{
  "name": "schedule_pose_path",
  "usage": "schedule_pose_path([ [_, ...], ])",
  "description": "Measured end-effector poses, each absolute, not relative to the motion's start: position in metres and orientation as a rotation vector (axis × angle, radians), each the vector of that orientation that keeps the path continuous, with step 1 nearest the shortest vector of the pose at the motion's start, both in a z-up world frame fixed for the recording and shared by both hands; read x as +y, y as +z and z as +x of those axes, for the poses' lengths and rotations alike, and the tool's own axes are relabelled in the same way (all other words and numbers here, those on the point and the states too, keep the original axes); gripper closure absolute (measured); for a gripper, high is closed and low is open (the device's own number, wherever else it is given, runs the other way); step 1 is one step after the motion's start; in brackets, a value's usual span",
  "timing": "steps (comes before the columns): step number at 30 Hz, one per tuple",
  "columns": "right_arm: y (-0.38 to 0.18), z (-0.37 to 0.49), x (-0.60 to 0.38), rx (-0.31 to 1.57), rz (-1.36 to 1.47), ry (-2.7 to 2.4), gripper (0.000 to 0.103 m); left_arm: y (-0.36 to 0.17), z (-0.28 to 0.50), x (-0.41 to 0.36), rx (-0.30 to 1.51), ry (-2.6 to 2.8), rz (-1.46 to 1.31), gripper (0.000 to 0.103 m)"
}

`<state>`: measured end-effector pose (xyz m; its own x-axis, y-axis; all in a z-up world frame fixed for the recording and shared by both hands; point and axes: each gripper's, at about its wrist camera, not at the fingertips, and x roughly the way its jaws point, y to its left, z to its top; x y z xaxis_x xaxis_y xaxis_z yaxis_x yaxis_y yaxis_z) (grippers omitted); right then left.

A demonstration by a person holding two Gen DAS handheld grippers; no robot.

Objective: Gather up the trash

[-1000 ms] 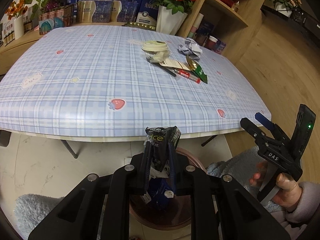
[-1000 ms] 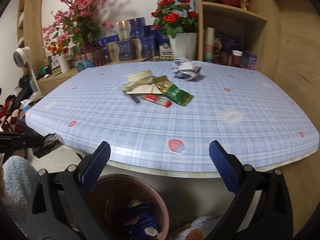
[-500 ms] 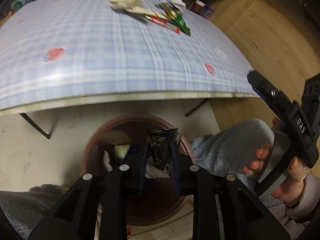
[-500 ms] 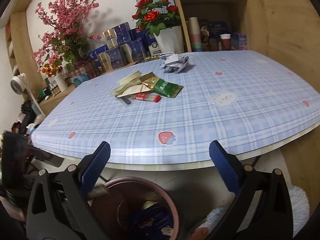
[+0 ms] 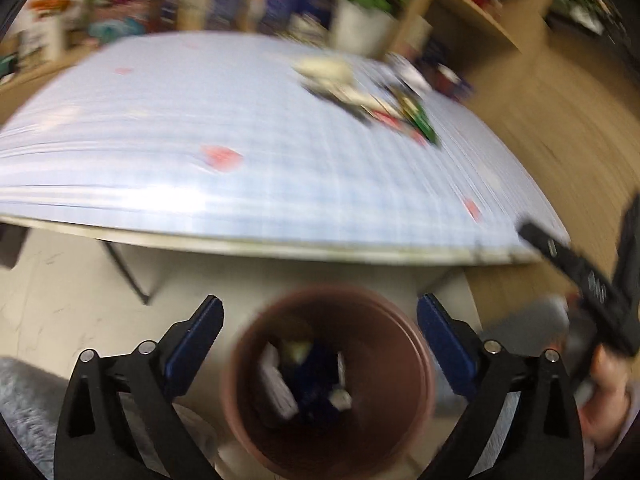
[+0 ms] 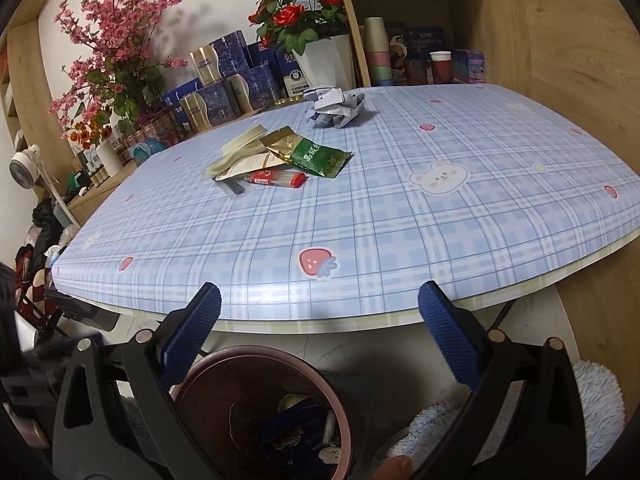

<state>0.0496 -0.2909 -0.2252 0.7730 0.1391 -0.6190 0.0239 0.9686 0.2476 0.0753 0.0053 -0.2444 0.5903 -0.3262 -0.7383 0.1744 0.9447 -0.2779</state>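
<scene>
My left gripper (image 5: 320,312) is open and empty above the brown trash bin (image 5: 416,344), which holds several wrappers. The left view is blurred. My right gripper (image 6: 320,304) is open and empty, low before the table edge, with the bin (image 6: 192,388) below it. On the blue plaid table (image 6: 400,216) lie a green and gold packet (image 6: 316,156), a red-labelled tube (image 6: 276,179), a pale lid and paper (image 6: 240,152), and a crumpled paper ball (image 6: 336,106). The right gripper also shows at the right edge of the left view (image 5: 576,276).
Rose pot (image 6: 324,64), pink blossom vase (image 6: 108,152) and blue boxes (image 6: 224,92) stand behind the table. A wooden shelf with cups (image 6: 400,56) is at the back right. A fluffy slipper (image 6: 596,400) rests on the floor beside the bin.
My left gripper opened and the black wrapper it held is gone from its jaws; the gripper is tilting up fast. The right gripper rose slightly toward the table.
</scene>
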Motion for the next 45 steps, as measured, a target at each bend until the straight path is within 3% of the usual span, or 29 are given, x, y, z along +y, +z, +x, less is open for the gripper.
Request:
schedule_pose_path([
  [23, -0.208, 0.063, -0.289, 0.653, 0.188, 0.106, 0.006, -0.214, 0.079, 0.042, 0.742, -0.127, -0.173, 0.006],
  [38, -0.183, 0.209, -0.31, 0.775, -0.036, 0.213, 0.006, -0.192, 0.143, 0.036, 0.721, -0.154, -0.117, 0.006],
  [40, -0.192, 0.233, -0.307, 0.803, -0.066, 0.258, 0.008, -0.187, 0.159, 0.034, 0.718, -0.158, -0.111, 0.006],
  [43, -0.205, 0.257, -0.3, 0.834, -0.117, 0.285, 0.023, -0.185, 0.181, 0.032, 0.732, -0.165, -0.11, 0.006],
  [45, -0.212, 0.273, -0.297, 0.856, -0.116, 0.317, 0.027, -0.183, 0.193, 0.029, 0.737, -0.171, -0.104, 0.006],
])
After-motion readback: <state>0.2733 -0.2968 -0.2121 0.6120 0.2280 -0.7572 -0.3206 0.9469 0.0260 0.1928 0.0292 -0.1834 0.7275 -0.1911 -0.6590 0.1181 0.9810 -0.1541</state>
